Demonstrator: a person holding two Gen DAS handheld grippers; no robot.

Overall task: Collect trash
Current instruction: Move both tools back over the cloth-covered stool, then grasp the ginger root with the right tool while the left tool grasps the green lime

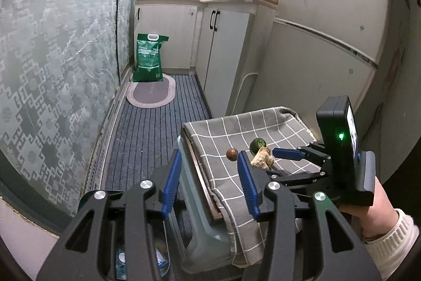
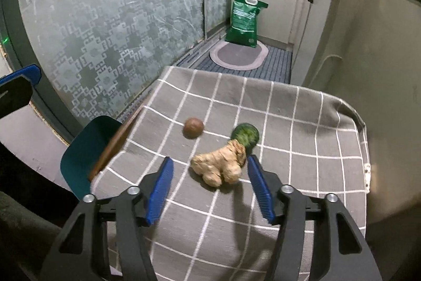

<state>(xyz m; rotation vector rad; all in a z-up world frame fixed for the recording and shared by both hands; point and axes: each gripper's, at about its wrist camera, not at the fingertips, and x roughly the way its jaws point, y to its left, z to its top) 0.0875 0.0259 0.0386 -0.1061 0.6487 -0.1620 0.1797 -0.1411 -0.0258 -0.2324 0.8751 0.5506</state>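
Observation:
A grey checked cloth (image 2: 302, 123) covers a low stool. On it lie a piece of ginger (image 2: 218, 167), a green round fruit (image 2: 245, 135) touching the ginger's far end, and a brown round nut (image 2: 193, 127) standing apart to the left. My right gripper (image 2: 210, 159) is open, low over the cloth, with the ginger between its pads; neither pad presses on it, though the right pad is close. My left gripper (image 1: 209, 154) is open over the cloth's left edge with nothing between its fingers. The nut (image 1: 232, 153) sits just beyond its right fingertip.
A patterned glass door (image 1: 52, 70) runs along the left. A fridge (image 1: 329, 17) and white cabinets (image 1: 223, 44) stand on the right. A green bag (image 1: 149, 58) and an oval mat (image 1: 151, 94) lie on the striped floor mat beyond. A hand in a white sleeve (image 1: 389, 233) holds the right gripper.

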